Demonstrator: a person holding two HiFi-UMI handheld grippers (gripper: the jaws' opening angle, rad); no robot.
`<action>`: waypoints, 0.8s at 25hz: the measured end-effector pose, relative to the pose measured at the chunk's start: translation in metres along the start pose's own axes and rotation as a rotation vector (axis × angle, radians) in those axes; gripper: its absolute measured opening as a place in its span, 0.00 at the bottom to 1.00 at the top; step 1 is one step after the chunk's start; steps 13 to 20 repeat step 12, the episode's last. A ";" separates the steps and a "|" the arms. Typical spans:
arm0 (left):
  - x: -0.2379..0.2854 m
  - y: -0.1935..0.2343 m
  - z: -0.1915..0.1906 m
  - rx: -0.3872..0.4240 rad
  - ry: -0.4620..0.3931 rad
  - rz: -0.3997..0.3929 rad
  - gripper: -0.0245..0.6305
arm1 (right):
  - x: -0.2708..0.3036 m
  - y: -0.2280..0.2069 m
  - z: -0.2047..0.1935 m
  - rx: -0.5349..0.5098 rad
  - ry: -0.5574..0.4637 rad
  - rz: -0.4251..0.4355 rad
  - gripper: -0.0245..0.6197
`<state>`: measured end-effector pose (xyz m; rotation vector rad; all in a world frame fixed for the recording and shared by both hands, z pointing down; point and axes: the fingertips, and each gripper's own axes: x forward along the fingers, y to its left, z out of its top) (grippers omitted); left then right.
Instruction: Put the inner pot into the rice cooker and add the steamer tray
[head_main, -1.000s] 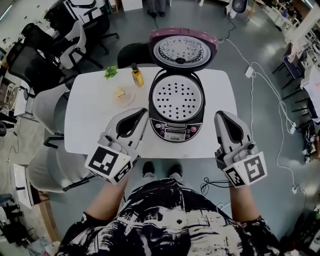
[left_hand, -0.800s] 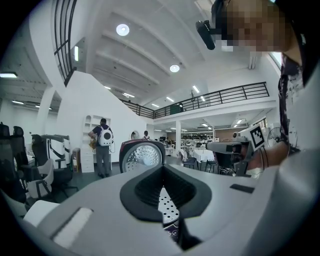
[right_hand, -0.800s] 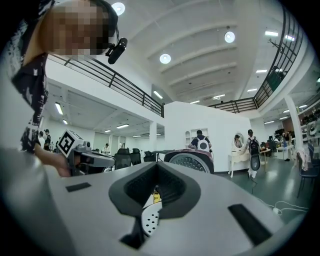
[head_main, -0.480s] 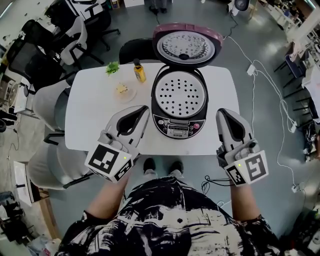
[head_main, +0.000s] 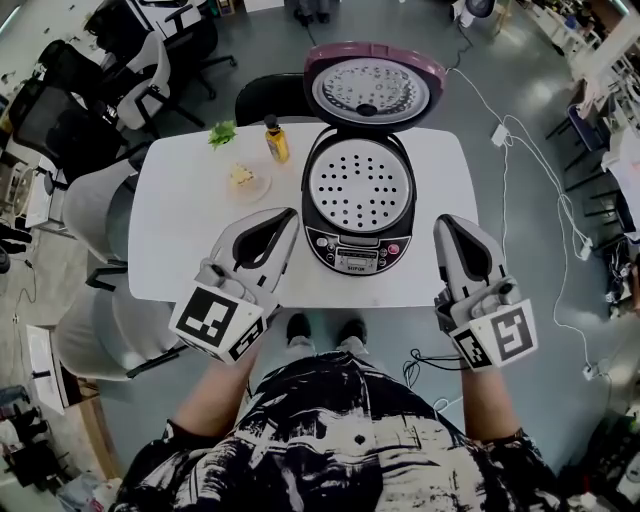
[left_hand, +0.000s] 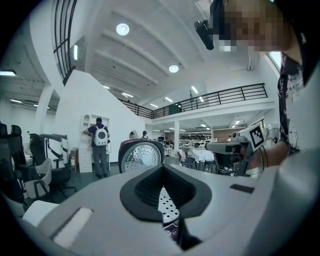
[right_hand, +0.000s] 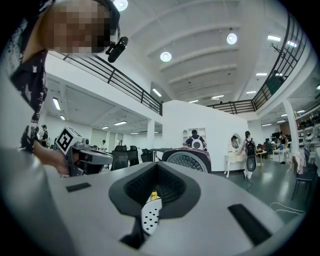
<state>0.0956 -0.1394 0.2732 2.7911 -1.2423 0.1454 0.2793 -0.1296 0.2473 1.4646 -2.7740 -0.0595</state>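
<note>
Rice cooker (head_main: 357, 255), steamer tray (head_main: 358, 187) inside. Left gripper (head_main: 288, 215) at 8 o'clock, right gripper (head_main: 444, 221) at 4 o'clock; both closed, empty.

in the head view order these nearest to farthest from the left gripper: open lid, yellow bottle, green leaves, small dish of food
From the left gripper:
1. small dish of food, just ahead on the table.
2. yellow bottle, behind the dish, slightly right.
3. green leaves, at the far edge, left of the bottle.
4. open lid, raised at the back, to the right.
</note>
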 end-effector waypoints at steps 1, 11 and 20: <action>0.000 0.000 0.000 -0.001 0.000 -0.001 0.04 | 0.001 0.000 0.000 -0.001 0.001 0.000 0.03; 0.002 0.004 -0.003 0.000 0.004 -0.011 0.04 | 0.008 0.003 -0.005 -0.005 0.010 0.007 0.03; 0.003 0.004 -0.003 0.000 0.004 -0.012 0.04 | 0.009 0.003 -0.005 -0.006 0.011 0.008 0.03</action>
